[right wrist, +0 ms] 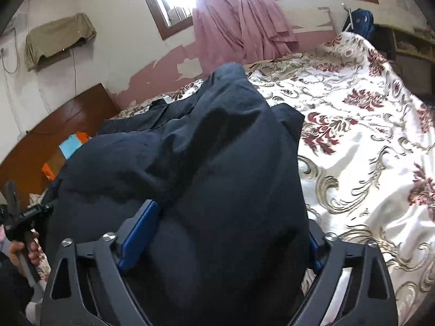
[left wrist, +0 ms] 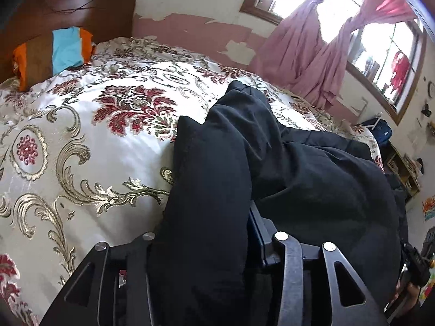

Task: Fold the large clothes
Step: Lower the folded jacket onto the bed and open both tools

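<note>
Two grippers sit low over the bed, both w/ dark cloth between the fingers. Left gripper: fingers partly apart, a fold of the black garment bunched up between them and hiding the pads, so can't tell if they press on it. Right gripper: fingers spread wide, blue pads either side of a thick hump of the same garment; left pad shows clear of the cloth, so not clamped. Garment lies heaped across the floral bedspread, running away from both cams toward the far side. Beyond it: wooden headboard w/ an orange & blue pillow, peeling pink wall, pink curtains at the window
</note>
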`<state>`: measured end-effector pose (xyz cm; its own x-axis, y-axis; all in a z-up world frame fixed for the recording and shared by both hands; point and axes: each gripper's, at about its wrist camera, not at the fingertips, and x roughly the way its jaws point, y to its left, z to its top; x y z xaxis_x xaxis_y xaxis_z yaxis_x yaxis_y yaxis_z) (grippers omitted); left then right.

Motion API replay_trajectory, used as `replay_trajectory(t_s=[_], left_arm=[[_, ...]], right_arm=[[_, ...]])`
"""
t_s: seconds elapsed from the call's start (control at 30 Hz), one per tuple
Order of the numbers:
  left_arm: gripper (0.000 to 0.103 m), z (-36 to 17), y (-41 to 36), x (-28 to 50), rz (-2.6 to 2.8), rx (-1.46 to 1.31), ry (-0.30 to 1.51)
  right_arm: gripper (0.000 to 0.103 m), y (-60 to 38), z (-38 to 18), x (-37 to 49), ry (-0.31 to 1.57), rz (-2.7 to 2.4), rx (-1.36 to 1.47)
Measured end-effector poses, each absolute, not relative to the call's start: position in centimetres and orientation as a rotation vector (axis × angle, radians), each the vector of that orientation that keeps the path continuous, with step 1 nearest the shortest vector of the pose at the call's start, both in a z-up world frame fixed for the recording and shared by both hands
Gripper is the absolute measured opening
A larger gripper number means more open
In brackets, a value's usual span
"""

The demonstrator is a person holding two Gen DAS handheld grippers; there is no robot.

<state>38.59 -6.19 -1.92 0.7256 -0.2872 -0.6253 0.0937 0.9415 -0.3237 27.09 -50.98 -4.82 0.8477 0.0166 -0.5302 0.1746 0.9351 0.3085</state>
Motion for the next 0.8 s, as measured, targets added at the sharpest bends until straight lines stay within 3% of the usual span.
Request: replay_trajectory(t_s=[0.03, 0.1, 0.13, 0.8], left_arm=[[0.047, -1.8, -6.2, 38.5, -0.205, -0.285, 0.727], [0.094, -1.4, -6.0, 37.8, -0.193, -0.303, 0.701], [0.098, -0.9, -5.8, 37.2, -0.191, -0.32, 0.668], [0.103, 8.4, -9.6, 24.2, -0.336, -0.18, 0.38]], right_arm=[[0.092, -50.7, -4.5, 26.7, 0.556, -0.094, 0.348], [0.095, -50.2, -3.8, 26.0, 0.555, -0.117, 0.321], [0.096, -50.1, -3.5, 25.7, 0.551, -0.123, 0.309], [0.1, -44.0, 5.3, 16.3, 0.293, -0.084, 0.188]])
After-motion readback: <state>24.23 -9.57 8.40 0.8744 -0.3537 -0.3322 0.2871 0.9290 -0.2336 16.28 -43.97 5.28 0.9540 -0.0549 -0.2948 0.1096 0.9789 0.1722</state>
